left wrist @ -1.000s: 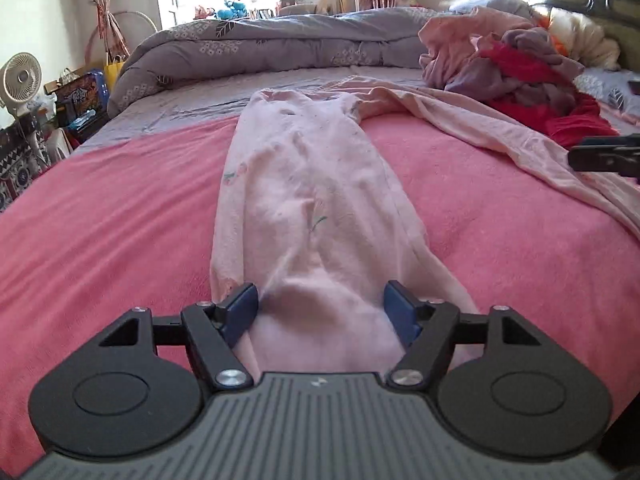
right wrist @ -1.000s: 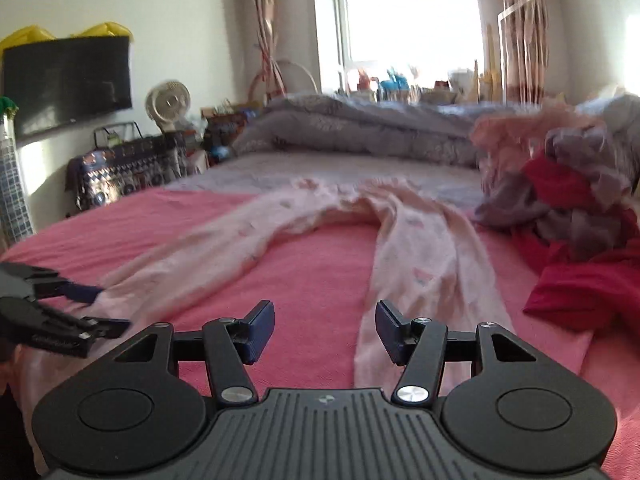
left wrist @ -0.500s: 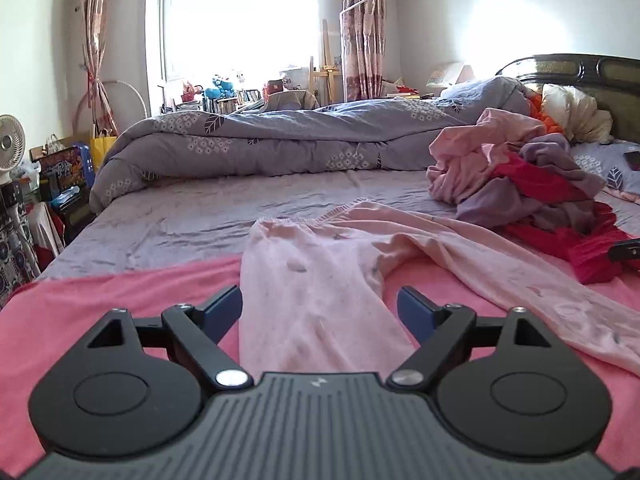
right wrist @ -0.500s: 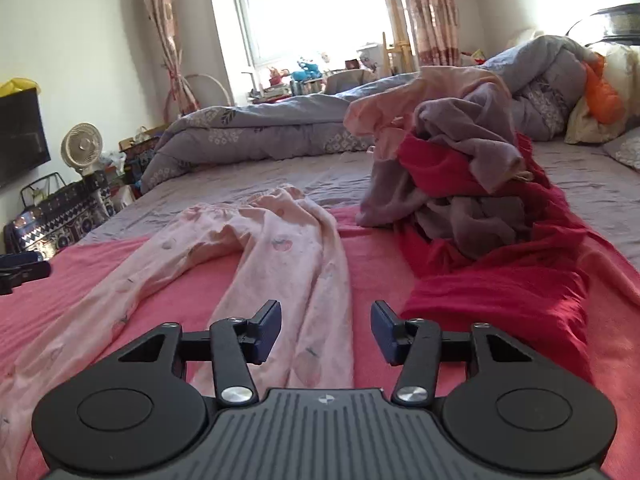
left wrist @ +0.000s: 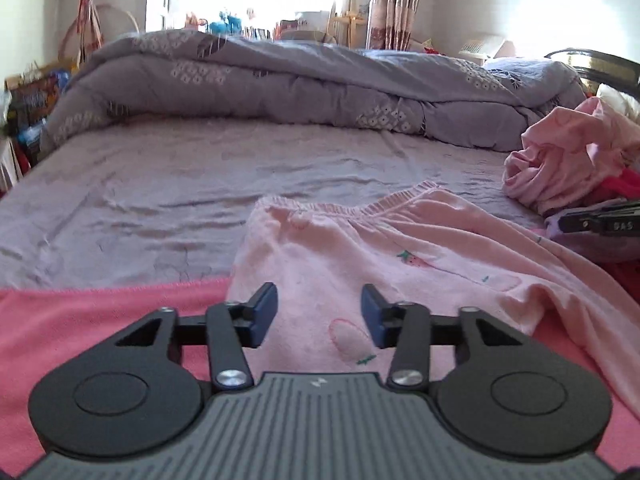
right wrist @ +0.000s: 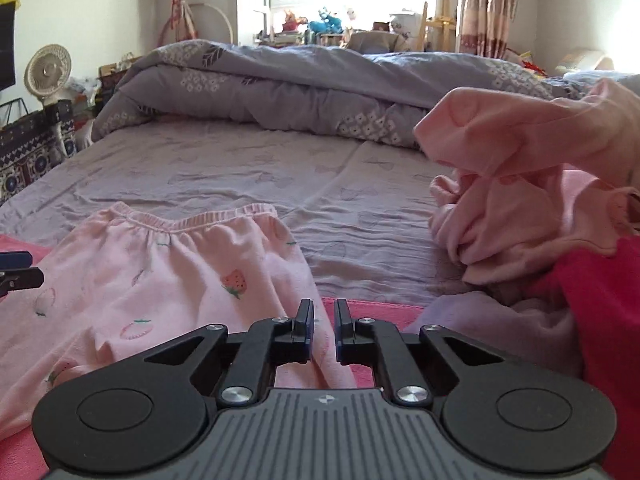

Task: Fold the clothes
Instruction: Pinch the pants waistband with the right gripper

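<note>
Pale pink trousers (left wrist: 360, 248) with a strawberry print lie flat on the bed, waistband (left wrist: 360, 208) away from me. My left gripper (left wrist: 319, 308) hovers low over their left hip part. Its jaws are closing, still wide apart, with cloth beneath and between them but not pinched. In the right wrist view the trousers (right wrist: 160, 280) lie to the left. My right gripper (right wrist: 323, 320) sits at their right edge, jaws closing to a narrow gap over the cloth edge. Each gripper shows in the other's view: the right gripper (left wrist: 600, 222) and the left gripper (right wrist: 16, 272).
A heap of pink, purple and red clothes (right wrist: 520, 220) rises on the right. A rolled grey-purple quilt (left wrist: 280, 80) lies across the far side of the bed. A coral blanket (left wrist: 80, 320) covers the near part. A fan (right wrist: 48, 70) stands beside the bed.
Both grippers have travelled forward along the trouser legs up to the waist. Both pairs of jaws have narrowed, the right pair almost to touching.
</note>
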A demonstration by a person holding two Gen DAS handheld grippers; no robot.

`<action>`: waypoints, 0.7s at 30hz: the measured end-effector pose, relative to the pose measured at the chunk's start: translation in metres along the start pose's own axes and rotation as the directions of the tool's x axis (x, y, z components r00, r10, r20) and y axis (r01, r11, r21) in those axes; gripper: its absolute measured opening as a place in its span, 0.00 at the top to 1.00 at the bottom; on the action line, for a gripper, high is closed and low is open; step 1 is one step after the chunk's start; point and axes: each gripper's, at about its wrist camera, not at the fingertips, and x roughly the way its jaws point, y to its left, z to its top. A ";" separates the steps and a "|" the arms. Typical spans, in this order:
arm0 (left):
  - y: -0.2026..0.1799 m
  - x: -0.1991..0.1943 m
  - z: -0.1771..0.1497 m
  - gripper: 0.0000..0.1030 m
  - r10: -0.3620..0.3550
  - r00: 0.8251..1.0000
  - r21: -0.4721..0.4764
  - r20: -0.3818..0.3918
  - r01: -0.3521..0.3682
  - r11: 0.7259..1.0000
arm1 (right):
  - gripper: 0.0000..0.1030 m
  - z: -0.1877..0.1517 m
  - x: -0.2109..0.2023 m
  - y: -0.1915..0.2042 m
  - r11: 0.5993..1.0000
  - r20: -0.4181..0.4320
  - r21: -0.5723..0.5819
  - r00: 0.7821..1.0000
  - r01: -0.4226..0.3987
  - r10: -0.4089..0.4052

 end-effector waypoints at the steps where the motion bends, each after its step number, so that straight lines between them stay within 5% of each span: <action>1: 0.002 0.008 0.000 0.69 0.004 0.999 0.002 -0.033 -0.004 1.000 | 0.86 0.002 0.010 0.002 1.000 -0.028 -0.019 1.000 -0.003 0.002; 6: -0.014 0.026 -0.008 0.73 0.081 0.993 0.130 -0.084 -0.070 0.989 | 0.70 0.012 0.058 0.003 0.997 -0.152 -0.078 0.988 0.026 -0.038; 10: -0.028 0.029 -0.011 0.72 0.124 0.990 0.209 -0.065 -0.108 0.972 | 0.58 0.032 0.089 0.002 0.998 -0.190 -0.028 0.980 -0.059 0.053; 12: -0.029 0.029 -0.013 0.72 0.122 0.991 0.205 -0.056 -0.108 0.973 | 0.65 0.038 0.103 0.007 0.997 -0.232 0.006 0.970 -0.075 0.075; 15: -0.024 0.028 -0.013 0.71 0.108 0.993 0.182 -0.054 -0.096 0.979 | 0.96 0.049 0.113 0.018 0.999 -0.272 0.002 0.961 -0.048 0.047; 19: -0.024 0.030 -0.011 0.71 0.111 0.992 0.184 -0.055 -0.099 0.978 | 0.95 0.069 0.118 0.000 0.989 -0.246 -0.083 0.959 0.123 -0.140; 21: -0.026 0.030 -0.010 0.70 0.117 0.992 0.195 -0.055 -0.105 0.975 | 0.92 0.070 0.133 -0.027 0.990 -0.318 -0.008 0.938 0.141 -0.136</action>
